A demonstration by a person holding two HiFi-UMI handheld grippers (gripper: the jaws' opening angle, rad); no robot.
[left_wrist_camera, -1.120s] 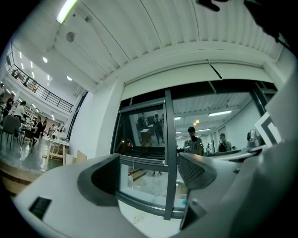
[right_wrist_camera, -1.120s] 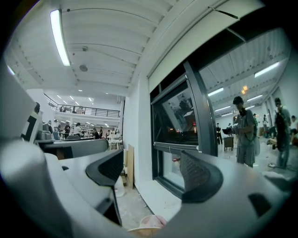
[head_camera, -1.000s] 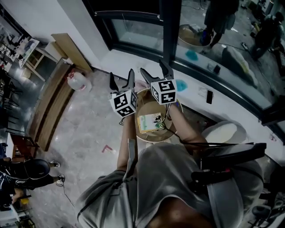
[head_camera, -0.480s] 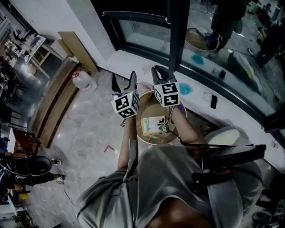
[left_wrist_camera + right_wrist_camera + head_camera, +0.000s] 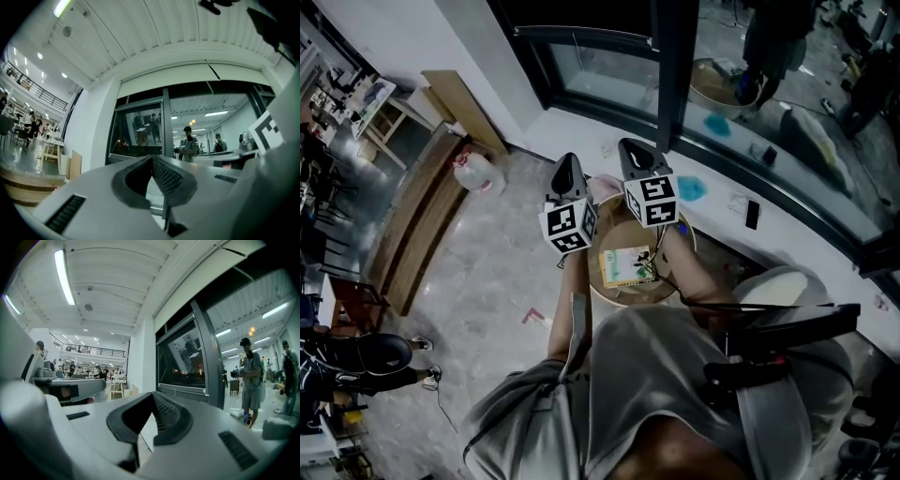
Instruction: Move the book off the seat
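Observation:
A small book with a green and white cover (image 5: 625, 265) lies flat on the round wooden stool seat (image 5: 623, 292) just in front of the person. Both grippers hover above the seat's far side and point level towards the window. The left gripper (image 5: 567, 163) has just closed and is shut, empty, with its ribbed pads together (image 5: 152, 161). The right gripper (image 5: 630, 147) is also shut on nothing, its jaws meeting (image 5: 152, 397) after just closing. Neither gripper touches the book, which lies nearer the person than the fingertips.
A white window ledge (image 5: 581, 127) and dark glass run behind the stool, with a phone (image 5: 752, 214) and a blue patch (image 5: 692, 187) on the ledge. A water jug (image 5: 478, 172) and wooden planks (image 5: 412, 225) lie at the left. Another pale round seat (image 5: 769, 279) is at the right.
Both grippers' jaws have gone from spread apart to shut, the right one first and the left one after it. The hands stay above the stool.

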